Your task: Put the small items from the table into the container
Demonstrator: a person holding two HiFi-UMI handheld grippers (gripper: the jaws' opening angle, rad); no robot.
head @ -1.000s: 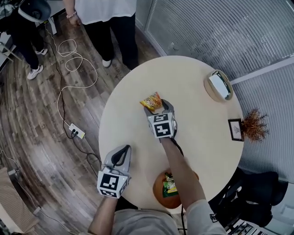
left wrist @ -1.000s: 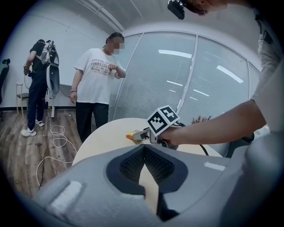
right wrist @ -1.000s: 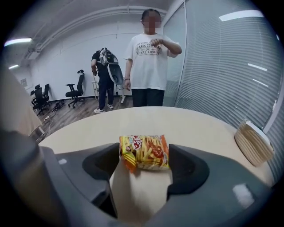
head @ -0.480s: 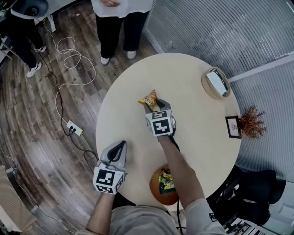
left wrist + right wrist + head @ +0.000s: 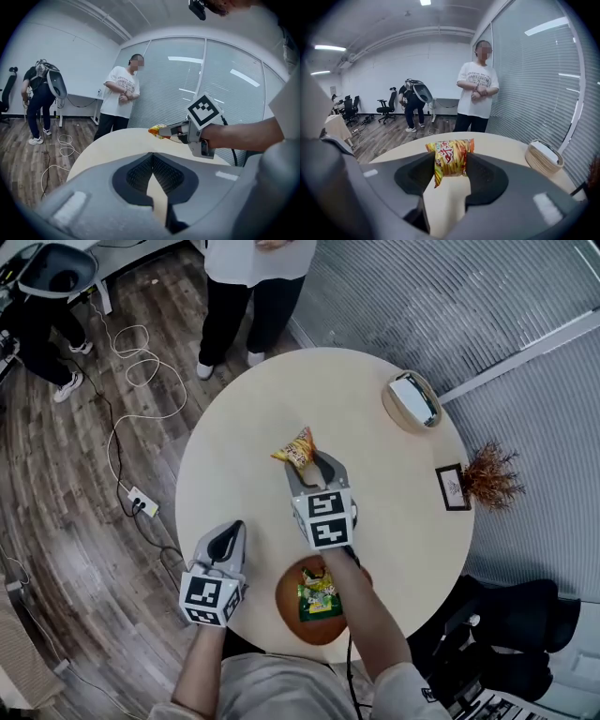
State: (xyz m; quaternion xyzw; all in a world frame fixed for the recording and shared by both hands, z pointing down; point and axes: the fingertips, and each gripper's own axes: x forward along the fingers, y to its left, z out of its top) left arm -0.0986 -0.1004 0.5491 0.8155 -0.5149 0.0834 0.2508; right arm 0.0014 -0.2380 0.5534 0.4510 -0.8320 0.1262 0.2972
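My right gripper (image 5: 309,463) is shut on a yellow-and-red snack packet (image 5: 297,448) and holds it above the middle of the round beige table (image 5: 234,456). In the right gripper view the packet (image 5: 451,154) hangs upright, pinched between the two pads. The orange bowl (image 5: 286,601) sits at the table's near edge below my right forearm, with a green packet (image 5: 319,594) lying in it. My left gripper (image 5: 228,532) hovers by the table's near left edge, jaws together and empty. The left gripper view shows its closed tips (image 5: 152,157) and the right gripper (image 5: 164,132) with the packet (image 5: 156,131).
A woven basket (image 5: 412,401) holding a white object stands at the table's far right, with a small picture frame (image 5: 452,487) and a dried plant (image 5: 487,474) at the right edge. A person (image 5: 253,277) stands beyond the table. Cables and a power strip (image 5: 136,502) lie on the floor.
My right gripper's jaws closed on the snack packet and lifted it off the table. The left gripper shifted slightly along the table's edge.
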